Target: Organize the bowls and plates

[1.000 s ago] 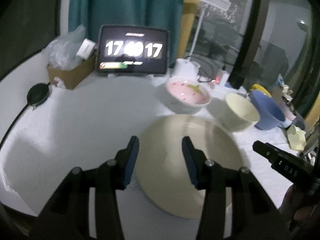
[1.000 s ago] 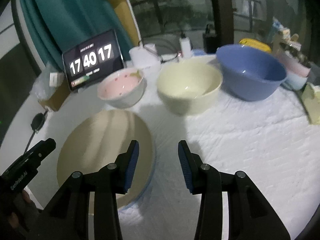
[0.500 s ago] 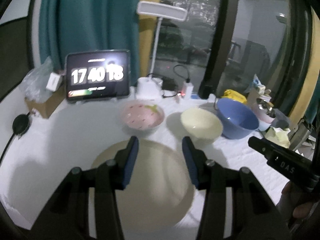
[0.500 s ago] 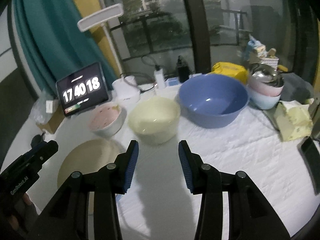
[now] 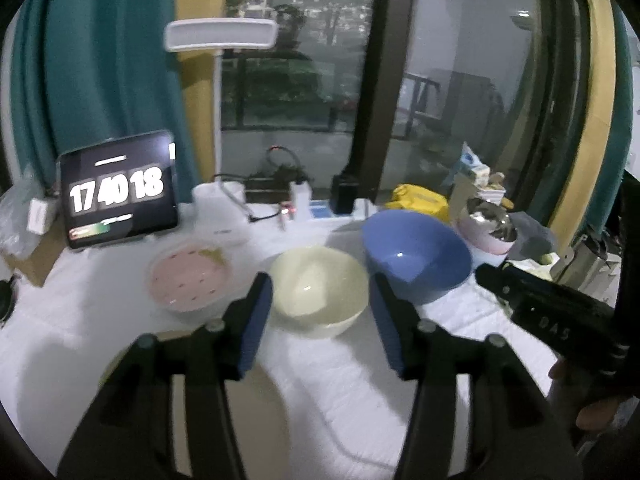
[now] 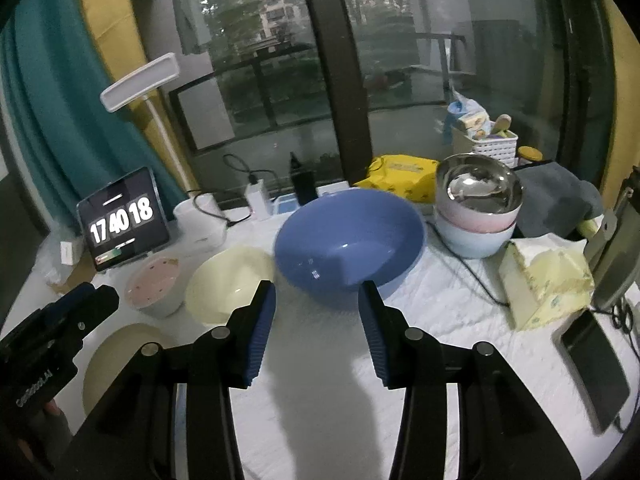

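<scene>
We count three loose bowls in a row across the middle of both frames: one pink bowl at the left, one cream bowl in the centre and one blue bowl at the right, the largest of the three. The cream bowl sits just beside the blue one; whether their rims touch we cannot tell. One cream plate lies flat on the white tabletop at the lower left of the right wrist frame, partly behind the left gripper's body there.

At the upper right of that frame stands a stack of bowls: we make out three (steel on top, pink under it, pale blue at the bottom).

The left gripper has no thing between its blue pads; its jaws have just been opening, and the cream bowl shows in the gap beyond them, apart from the pads. The right gripper likewise stands open and holds nothing, with the blue bowl seen past its tips.

One tablet showing a clock leans at the left, one white desk lamp rises behind the bowls, and one pale yellow tissue pack and one dark phone lie at the right edge.
</scene>
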`<action>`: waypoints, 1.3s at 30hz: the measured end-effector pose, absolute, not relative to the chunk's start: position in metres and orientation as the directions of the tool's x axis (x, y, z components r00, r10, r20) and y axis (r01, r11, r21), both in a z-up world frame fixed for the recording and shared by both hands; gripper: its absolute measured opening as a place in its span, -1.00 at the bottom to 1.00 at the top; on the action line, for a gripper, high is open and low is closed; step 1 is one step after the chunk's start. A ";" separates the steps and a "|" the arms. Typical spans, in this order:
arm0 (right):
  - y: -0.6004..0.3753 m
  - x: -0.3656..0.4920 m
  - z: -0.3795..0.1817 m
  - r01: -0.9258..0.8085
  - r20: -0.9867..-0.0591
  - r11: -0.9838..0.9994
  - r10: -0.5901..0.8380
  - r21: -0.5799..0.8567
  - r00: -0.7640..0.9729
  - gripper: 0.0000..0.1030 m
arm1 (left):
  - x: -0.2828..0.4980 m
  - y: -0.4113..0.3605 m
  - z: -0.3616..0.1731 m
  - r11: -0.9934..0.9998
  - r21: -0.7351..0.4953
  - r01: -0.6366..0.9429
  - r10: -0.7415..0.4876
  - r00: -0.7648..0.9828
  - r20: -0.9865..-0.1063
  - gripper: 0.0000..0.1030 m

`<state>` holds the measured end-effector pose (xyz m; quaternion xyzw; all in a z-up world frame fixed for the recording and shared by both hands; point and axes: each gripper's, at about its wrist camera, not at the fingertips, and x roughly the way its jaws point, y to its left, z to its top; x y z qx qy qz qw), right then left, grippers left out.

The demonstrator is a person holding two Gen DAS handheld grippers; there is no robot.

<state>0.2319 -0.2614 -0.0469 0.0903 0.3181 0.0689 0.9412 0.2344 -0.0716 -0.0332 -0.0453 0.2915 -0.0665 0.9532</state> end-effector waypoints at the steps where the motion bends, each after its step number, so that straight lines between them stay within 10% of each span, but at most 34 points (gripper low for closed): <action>1: -0.266 0.235 -0.047 -0.069 -0.586 0.975 0.183 0.212 0.789 -0.12 | 0.238 -0.076 -0.033 0.986 -0.130 0.109 -0.163 0.821 -0.548 0.10; 39: -0.322 0.344 -0.142 0.043 -0.725 0.979 0.119 0.200 0.678 0.11 | 0.359 -0.161 -0.108 0.979 -0.081 0.188 -0.193 0.715 -0.672 0.16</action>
